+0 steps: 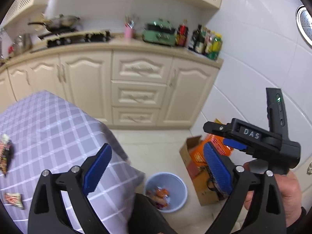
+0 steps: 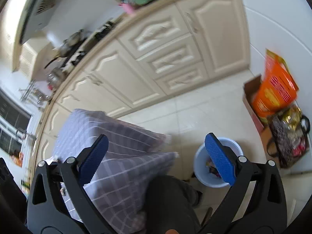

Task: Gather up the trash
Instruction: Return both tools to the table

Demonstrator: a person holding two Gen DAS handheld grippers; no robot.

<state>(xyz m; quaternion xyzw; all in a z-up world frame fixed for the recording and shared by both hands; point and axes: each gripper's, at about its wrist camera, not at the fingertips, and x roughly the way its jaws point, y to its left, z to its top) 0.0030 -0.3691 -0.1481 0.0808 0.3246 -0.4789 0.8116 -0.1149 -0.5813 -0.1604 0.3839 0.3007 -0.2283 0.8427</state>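
My left gripper [image 1: 157, 168] is open, with nothing between its blue pads, and hangs above the table corner and the floor. A light blue trash bin [image 1: 176, 186] stands on the floor just below it, with orange wrappers [image 1: 159, 195] inside. Two snack wrappers [image 1: 5, 156] [image 1: 12, 199] lie on the checked tablecloth [image 1: 48, 126] at the far left. My right gripper [image 2: 157, 158] is also open and empty. In the right wrist view the bin [image 2: 200, 165] shows behind the right-hand finger. A hand [image 1: 288, 191] holds the right gripper's body at the right of the left wrist view.
A cardboard box [image 1: 188, 152] with orange packets [image 2: 273, 93] and a dark bag [image 2: 288, 136] stands by the white tiled wall. Cream cabinets [image 1: 136, 89] carry a counter with a stove, wok and bottles. A person's dark trouser leg [image 2: 169, 198] is beside the table.
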